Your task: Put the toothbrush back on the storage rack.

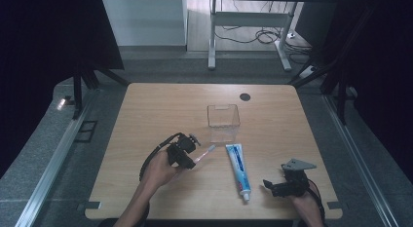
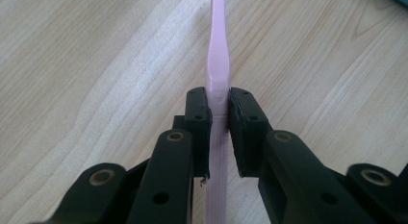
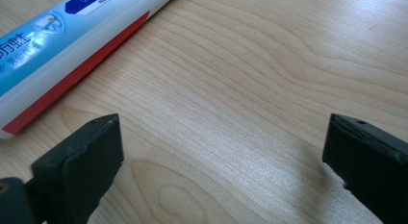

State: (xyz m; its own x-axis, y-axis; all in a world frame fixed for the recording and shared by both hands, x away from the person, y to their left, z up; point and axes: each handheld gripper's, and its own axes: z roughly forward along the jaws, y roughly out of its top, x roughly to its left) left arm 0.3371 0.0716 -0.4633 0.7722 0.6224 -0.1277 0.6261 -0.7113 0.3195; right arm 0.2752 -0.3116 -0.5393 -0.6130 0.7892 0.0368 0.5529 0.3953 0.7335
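My left gripper (image 1: 187,155) is shut on a pink toothbrush (image 1: 206,152) and holds it just above the wooden table (image 1: 160,115), its head toward the clear box (image 1: 223,121). In the left gripper view the pink toothbrush handle (image 2: 219,65) runs straight up from between the two pads (image 2: 199,113), which press on it from both sides. A blue and white toothpaste tube (image 1: 238,169) lies flat between the two hands, cap toward the front edge. My right gripper (image 1: 272,186) rests low near the front right, open, with bare wood between its pads (image 3: 91,152). The toothpaste tube (image 3: 72,46) lies beyond its left pad.
The clear square box stands at the middle of the table, nothing visible inside it. A dark round hole (image 1: 245,97) sits near the far edge. Black frame bars (image 1: 80,85) flank the table on both sides.
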